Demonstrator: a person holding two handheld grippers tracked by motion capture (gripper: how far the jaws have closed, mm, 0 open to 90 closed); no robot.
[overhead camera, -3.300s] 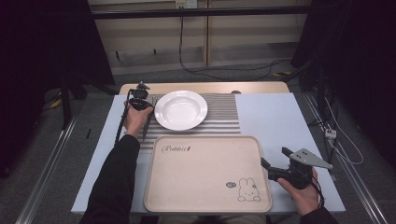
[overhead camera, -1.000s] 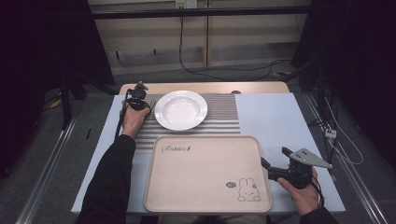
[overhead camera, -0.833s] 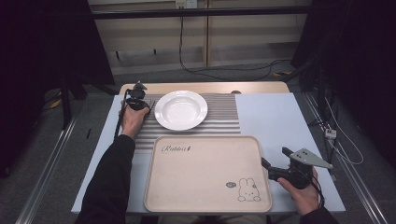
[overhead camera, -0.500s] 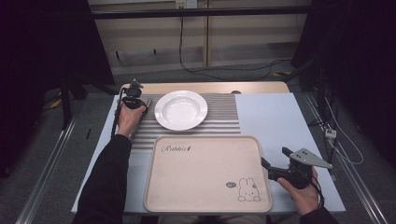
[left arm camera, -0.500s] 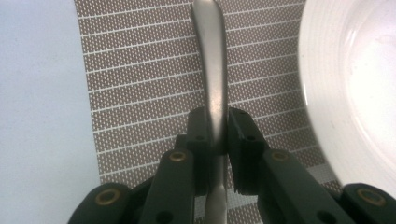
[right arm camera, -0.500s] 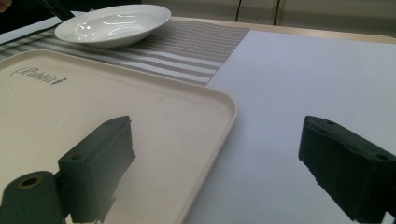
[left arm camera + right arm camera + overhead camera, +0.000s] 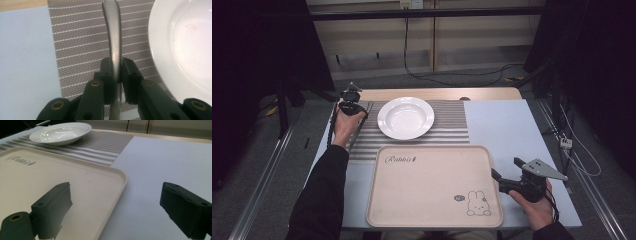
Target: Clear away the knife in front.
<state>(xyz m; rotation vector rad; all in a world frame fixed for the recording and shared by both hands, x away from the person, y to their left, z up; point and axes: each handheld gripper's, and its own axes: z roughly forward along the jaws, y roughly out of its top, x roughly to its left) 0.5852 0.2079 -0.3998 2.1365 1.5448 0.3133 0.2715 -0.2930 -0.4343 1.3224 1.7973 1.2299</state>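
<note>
Now my left tool [image 7: 115, 72] clamps a metal utensil handle [image 7: 113, 32] near the counter's far-left corner, its long axis running beside the plate [image 7: 185, 45]; my right tool [image 7: 117, 212] gapes empty.

A white plate [image 7: 406, 117] sits on the striped placemat [image 7: 452, 122]; just nearer lies a cream rabbit tray [image 7: 432, 187]
</note>
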